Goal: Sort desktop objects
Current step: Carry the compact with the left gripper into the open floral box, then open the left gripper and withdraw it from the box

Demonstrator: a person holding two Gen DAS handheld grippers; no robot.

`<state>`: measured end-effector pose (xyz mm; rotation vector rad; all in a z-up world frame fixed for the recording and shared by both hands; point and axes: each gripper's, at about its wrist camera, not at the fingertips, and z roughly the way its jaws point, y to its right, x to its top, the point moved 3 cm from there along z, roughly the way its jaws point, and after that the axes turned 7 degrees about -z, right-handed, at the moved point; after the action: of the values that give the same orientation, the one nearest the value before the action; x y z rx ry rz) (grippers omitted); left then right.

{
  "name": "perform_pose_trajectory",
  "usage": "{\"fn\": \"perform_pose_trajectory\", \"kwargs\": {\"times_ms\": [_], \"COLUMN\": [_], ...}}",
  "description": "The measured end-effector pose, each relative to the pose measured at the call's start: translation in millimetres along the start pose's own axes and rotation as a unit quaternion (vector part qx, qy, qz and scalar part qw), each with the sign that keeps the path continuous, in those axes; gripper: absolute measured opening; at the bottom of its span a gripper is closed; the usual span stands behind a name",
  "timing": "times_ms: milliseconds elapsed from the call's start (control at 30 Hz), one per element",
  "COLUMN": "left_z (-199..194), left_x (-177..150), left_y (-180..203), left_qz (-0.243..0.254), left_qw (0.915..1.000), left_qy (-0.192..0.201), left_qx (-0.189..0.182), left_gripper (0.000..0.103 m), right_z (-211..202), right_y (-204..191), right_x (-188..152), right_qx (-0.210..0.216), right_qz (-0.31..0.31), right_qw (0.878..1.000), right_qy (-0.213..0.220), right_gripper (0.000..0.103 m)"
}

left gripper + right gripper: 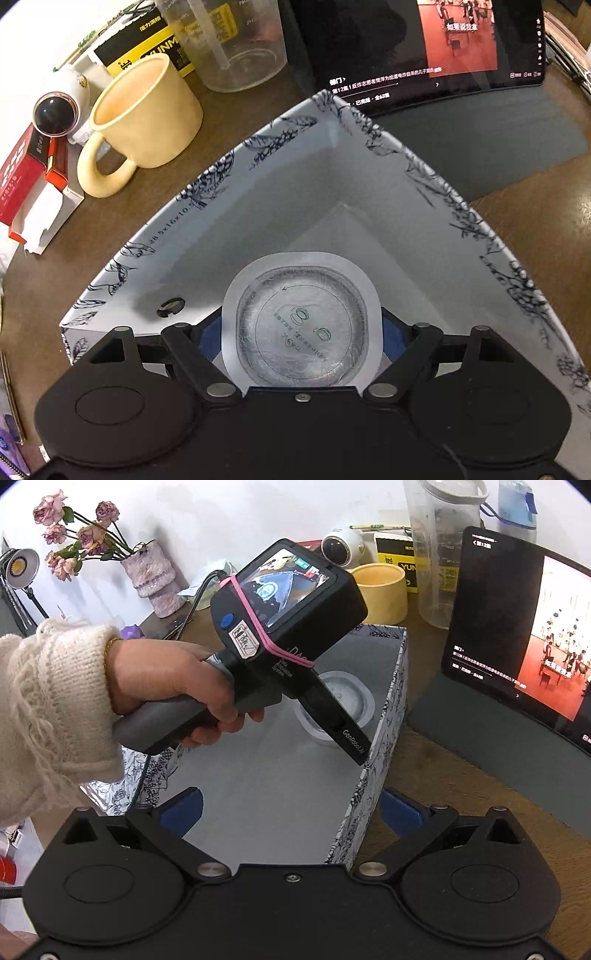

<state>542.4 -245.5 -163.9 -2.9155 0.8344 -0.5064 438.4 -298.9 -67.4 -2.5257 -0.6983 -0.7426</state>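
A: Status?
B: My left gripper (301,328) is clamped on the sealed cup (301,325), low inside the printed box (207,184) (not released yet). Right gripper (291,812) gapes empty over the box's near wall. I'd judge the mug (147,114) and red cartons (22,181) remain unsorted.

Dried roses in vase (153,578), desk lamp (18,566), tablet (517,635) w/ video, poss. webcam (340,548)

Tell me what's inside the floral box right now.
Inside the floral box: only the sealed foil-lidded cup, held by the left gripper. The floor beneath the cup is hidden.
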Motion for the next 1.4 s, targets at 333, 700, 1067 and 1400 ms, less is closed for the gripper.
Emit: {"fn": "perform_pose_trajectory", "kwargs": {"times_ms": [333, 700, 1067, 1400], "left_z": [-11.9, -94.6, -194.9, -249.2], "left_x": [3.1, -10.4, -81.4, -189.7], "left_y": [-5.4, -19.1, -51.4, -83.6], "left_qz": [-0.020, -0.053, -0.111, -0.147], "left_qw": [0.9997, 0.9944, 0.9764, 0.9707], "left_qy": [0.015, 0.091, 0.182, 0.190], "left_qx": [-0.002, -0.007, -0.032, -0.011], "left_gripper": [0.091, 0.103, 0.103, 0.103], "right_z": [0.3, -15.9, -43.7, -66.7], "right_y": [1.6, -9.9, -49.1, -126.4], "right_x": [-5.0, -4.0, -13.3, -38.3], "right_qx": [0.001, 0.007, -0.026, -0.044], "right_qz": [0.001, -0.003, -0.011, -0.033], "right_qw": [1.000, 1.000, 0.998, 0.997], "right_qy": [-0.001, 0.025, 0.053, 0.056], "right_gripper": [0.103, 0.103, 0.103, 0.103]}}
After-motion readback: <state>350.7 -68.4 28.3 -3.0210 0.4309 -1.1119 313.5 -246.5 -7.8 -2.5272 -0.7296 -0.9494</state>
